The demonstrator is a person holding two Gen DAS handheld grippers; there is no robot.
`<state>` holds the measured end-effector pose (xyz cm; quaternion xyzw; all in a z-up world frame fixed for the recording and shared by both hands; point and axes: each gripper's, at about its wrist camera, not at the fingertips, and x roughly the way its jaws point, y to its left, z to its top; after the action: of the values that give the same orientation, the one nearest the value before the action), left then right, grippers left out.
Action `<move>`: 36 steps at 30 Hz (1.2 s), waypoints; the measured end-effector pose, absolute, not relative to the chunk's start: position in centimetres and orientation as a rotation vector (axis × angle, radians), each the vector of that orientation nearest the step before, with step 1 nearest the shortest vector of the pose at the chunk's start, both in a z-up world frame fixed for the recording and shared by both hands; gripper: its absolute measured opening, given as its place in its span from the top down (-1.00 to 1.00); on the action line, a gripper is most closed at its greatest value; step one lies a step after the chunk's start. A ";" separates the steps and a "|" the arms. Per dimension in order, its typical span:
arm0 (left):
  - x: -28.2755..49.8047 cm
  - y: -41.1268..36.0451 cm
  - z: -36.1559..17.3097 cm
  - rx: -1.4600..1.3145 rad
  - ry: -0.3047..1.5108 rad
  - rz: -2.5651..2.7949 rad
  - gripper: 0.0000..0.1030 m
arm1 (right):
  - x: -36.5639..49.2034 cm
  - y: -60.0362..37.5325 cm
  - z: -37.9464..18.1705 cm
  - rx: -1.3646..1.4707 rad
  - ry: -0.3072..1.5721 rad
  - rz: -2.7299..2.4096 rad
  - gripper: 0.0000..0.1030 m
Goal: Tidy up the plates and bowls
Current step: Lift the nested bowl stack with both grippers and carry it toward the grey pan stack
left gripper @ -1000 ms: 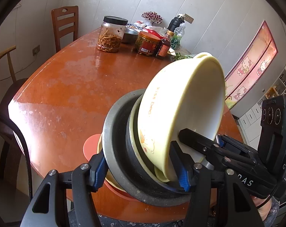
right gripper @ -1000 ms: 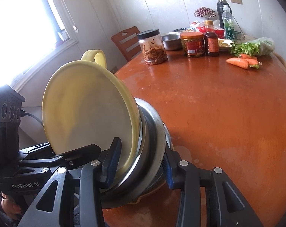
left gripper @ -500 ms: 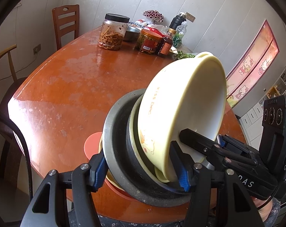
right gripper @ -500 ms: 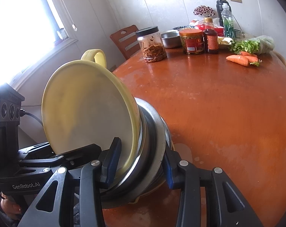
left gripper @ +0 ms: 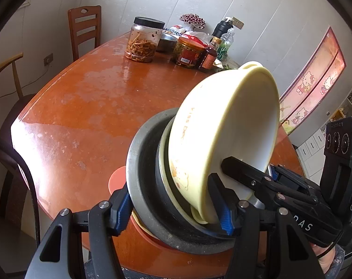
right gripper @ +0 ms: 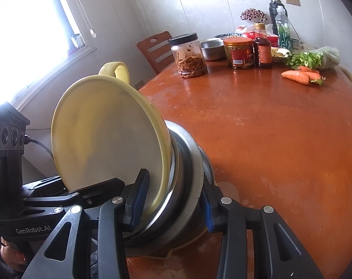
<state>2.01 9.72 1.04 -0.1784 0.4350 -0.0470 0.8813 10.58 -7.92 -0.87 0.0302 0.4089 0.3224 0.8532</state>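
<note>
Left gripper [left gripper: 176,207] was clamped across the tilted stack of dishes [left gripper: 176,174], one blue pad outside the grey metal bowl [left gripper: 143,186], the other against the cream bowl [left gripper: 222,134]. Right gripper [right gripper: 173,202] gripped the same stack from the opposite side: one finger [right gripper: 138,200] inside the cream bowl's rim, the other [right gripper: 209,209] on the metal bowl's outer wall. Both sets of jaws stood part-open, closed down onto the stack's thickness.

Stack sat tipped on edge at the near edge of the table [left gripper: 82,116]. Cream bowl was nested in the metal bowl, with a pale plate rim between them and an orange plate [left gripper: 116,179] at the bottom.

Far side of the table: noodle jar [right gripper: 188,55], steel bowl [right gripper: 211,48], red-label jar [right gripper: 240,53], sauce bottle [right gripper: 263,46], carrots [right gripper: 301,75], greens [right gripper: 315,59]. Wooden chair [left gripper: 85,28] stood beyond the table.
</note>
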 end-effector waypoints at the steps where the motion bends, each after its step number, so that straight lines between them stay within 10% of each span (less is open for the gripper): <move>1: 2.0 9.8 1.0 -0.373 0.907 -0.097 -0.18 | 10.6 -7.8 -0.9 0.061 0.860 0.679 0.19; 36: 2.6 10.3 1.1 -0.366 0.891 -0.078 -0.15 | 11.8 -7.3 -2.0 0.037 0.860 0.684 0.07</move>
<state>2.65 10.33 1.12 -0.1757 0.4283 -0.0377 0.8856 11.77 -7.35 -2.00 0.0176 0.4087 0.3250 0.8526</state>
